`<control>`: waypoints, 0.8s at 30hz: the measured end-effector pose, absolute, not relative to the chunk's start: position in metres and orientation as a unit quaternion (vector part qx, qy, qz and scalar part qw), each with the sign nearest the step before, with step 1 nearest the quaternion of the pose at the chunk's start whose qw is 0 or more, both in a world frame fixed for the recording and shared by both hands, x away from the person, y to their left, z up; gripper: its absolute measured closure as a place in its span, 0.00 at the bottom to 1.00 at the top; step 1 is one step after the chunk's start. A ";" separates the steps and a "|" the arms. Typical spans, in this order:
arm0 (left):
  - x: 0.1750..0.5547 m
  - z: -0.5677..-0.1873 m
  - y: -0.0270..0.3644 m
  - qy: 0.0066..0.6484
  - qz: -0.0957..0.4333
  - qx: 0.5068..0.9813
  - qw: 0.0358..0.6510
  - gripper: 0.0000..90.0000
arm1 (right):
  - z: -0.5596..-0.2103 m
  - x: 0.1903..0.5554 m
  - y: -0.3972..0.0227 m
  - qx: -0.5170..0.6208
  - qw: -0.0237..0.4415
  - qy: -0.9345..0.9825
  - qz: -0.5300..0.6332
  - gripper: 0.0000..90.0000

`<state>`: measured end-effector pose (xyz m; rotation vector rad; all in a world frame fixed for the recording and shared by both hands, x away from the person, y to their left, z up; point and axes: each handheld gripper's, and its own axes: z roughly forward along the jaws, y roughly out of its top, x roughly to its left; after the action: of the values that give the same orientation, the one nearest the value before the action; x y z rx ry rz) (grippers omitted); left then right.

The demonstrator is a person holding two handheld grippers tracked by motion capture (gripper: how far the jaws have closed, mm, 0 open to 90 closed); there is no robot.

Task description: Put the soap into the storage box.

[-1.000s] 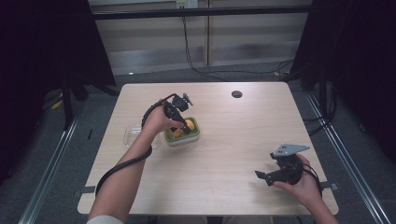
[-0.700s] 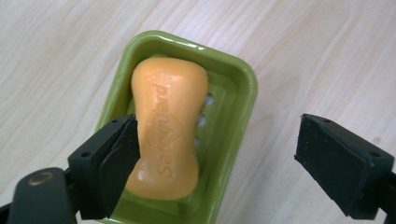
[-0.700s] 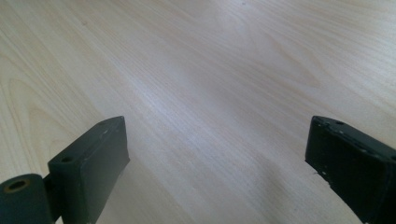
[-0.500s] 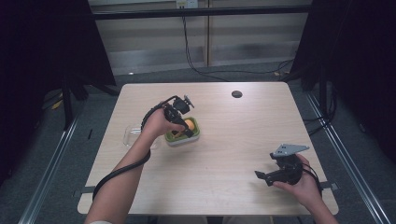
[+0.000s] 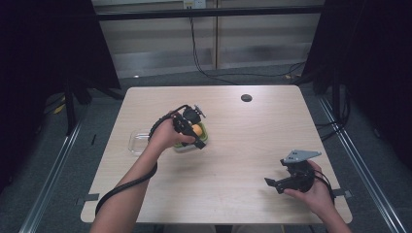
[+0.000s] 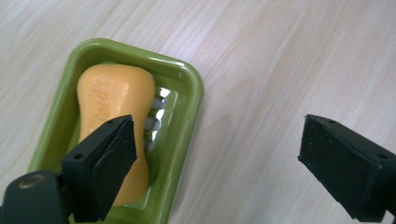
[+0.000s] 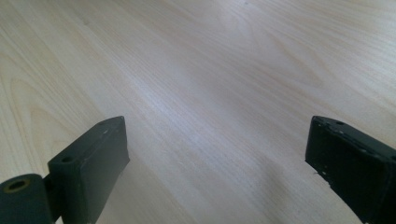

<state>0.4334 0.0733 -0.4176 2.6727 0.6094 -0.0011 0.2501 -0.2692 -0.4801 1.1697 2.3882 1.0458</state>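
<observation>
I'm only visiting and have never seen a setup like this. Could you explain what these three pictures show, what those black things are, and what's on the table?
There is no robot here: a person holds a hand-held gripping tool in each hand. The high view looks down on the wooden table from above. The other two pictures come from small cameras riding on each tool, looking along its two black jaws.

The left tool hangs over a green soap dish that holds an orange bar of soap. Its jaws have just been opening and now stand wide, gripping nothing. A clear plastic lid lies beside the dish in the high view.

The right tool is near the table's front right, jaws open over bare wood, holding nothing.
</observation>
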 end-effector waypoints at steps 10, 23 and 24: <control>0.425 -0.422 0.073 0.213 -0.007 0.956 0.202 0.11 | -0.480 0.250 -0.269 0.405 0.143 0.828 0.361 0.06; 0.412 -0.432 0.076 0.204 -0.015 0.955 0.215 0.10 | -0.480 0.250 -0.268 0.404 0.143 0.828 0.360 0.06; 0.410 -0.432 0.076 0.207 -0.019 0.954 0.216 0.10 | -0.480 0.250 -0.268 0.405 0.143 0.828 0.359 0.06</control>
<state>0.4102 0.0762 -0.4320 2.6441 0.5744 -0.0538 0.2497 -0.2680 -0.4800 1.1686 2.3882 1.0364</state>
